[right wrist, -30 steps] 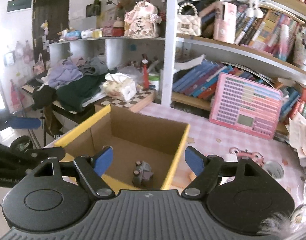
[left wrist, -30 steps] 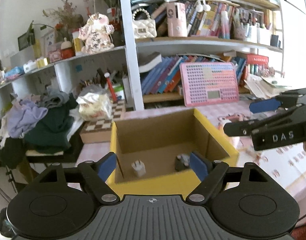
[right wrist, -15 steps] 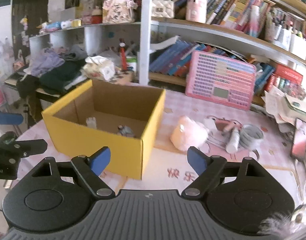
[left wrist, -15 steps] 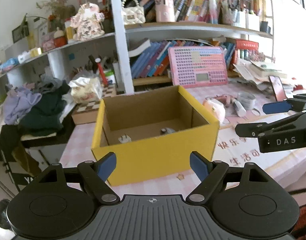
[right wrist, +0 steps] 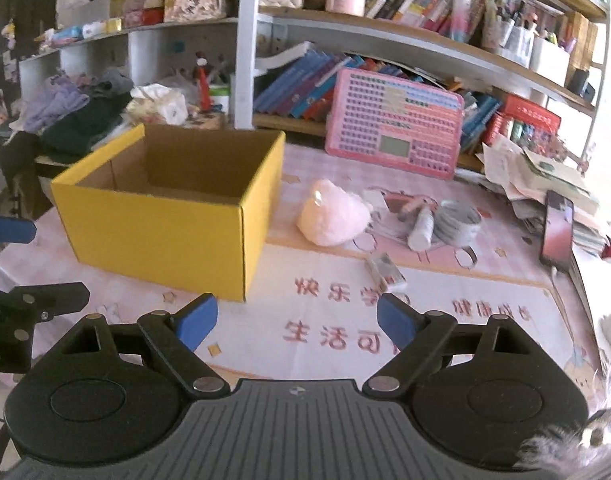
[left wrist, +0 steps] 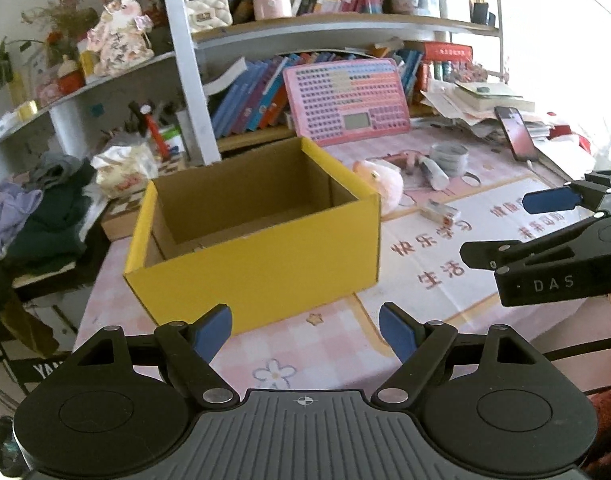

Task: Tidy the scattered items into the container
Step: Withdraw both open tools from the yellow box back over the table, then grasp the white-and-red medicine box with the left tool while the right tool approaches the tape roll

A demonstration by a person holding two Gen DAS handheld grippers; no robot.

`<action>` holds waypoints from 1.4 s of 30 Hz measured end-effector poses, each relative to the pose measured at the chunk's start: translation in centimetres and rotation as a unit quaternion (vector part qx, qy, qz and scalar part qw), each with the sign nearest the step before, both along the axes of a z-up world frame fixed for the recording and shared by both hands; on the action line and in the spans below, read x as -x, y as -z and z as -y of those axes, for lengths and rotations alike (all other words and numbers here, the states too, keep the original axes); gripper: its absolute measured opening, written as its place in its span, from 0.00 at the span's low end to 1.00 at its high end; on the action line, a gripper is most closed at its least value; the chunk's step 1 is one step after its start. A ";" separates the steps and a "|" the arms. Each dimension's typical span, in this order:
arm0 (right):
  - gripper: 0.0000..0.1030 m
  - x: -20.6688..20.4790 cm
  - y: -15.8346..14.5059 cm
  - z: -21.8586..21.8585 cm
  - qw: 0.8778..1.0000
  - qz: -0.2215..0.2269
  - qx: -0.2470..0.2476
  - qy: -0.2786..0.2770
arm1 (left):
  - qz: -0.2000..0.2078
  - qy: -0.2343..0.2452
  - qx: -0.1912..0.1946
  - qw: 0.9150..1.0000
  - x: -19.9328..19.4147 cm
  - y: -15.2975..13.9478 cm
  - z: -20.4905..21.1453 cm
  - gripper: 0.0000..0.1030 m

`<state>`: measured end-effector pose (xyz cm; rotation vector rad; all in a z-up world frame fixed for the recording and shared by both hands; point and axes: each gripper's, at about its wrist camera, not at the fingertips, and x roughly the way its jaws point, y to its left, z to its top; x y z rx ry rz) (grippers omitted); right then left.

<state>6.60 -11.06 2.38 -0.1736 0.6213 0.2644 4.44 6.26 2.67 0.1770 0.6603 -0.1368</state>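
Two handheld grippers hover low over a pink patterned tabletop (right wrist: 445, 292), nearest the viewer. The left gripper (left wrist: 305, 330) has its blue-padded fingers spread wide apart with nothing between them. The right gripper (right wrist: 295, 318) is also empty, and its jaws are opening. In the left wrist view, the right gripper appears side-on at the right edge. Just beyond the left gripper stands an open yellow cardboard box (left wrist: 261, 256), on the left part of the table; its floor is mostly hidden by the near wall. To the right of the box, scattered items lie on the table: a small white packet (right wrist: 385, 272) nearest, then a fluffy pink plush toy (right wrist: 331, 218) close beside the box, a white tube (right wrist: 421, 228) and a grey roll of tape (right wrist: 457, 222) touching each other. Farther right, a phone (right wrist: 557, 228) leans against stacked papers. Behind everything, a pink keyboard toy (right wrist: 393, 120) leans against crowded bookshelves (right wrist: 385, 40), and a heap of clothes (right wrist: 69, 112) lies at far left.
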 end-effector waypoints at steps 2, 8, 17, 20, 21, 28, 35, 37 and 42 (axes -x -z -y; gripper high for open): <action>0.85 0.4 0.4 0.4 1.000 -0.006 0.002 0.007 | -0.007 0.002 0.004 1.000 -0.1 0.3 0.3 0.81; 0.86 0.9 1.2 2.0 0.999 -0.031 0.007 0.034 | -0.033 0.014 0.019 0.999 -0.6 1.3 1.4 0.81; 0.87 0.3 2.1 5.0 0.997 -0.049 0.028 0.058 | -0.059 0.046 0.039 0.996 -2.5 2.2 4.7 0.81; 0.87 -0.4 2.2 6.5 0.996 -0.055 0.031 0.069 | -0.065 0.061 0.040 0.995 -3.3 2.5 6.5 0.81; 0.88 -0.6 2.2 7.1 0.995 -0.056 0.030 0.073 | -0.066 0.067 0.039 0.995 -3.6 2.5 7.1 0.81; 0.88 -2.2 2.7 10.6 0.993 -0.071 0.037 0.088 | -0.081 0.090 0.038 0.992 -5.6 3.1 11.0 0.81; 0.88 -4.4 3.3 13.9 0.991 -0.086 0.041 0.089 | -0.101 0.098 0.037 0.989 -7.6 3.8 14.3 0.81; 0.88 -5.2 3.4 14.8 0.991 -0.088 0.040 0.088 | -0.107 0.097 0.036 0.989 -8.3 4.2 15.2 0.81; 0.88 -7.7 4.0 17.2 0.991 -0.098 0.035 0.088 | -0.115 0.089 0.031 0.989 -10.1 4.8 17.3 0.81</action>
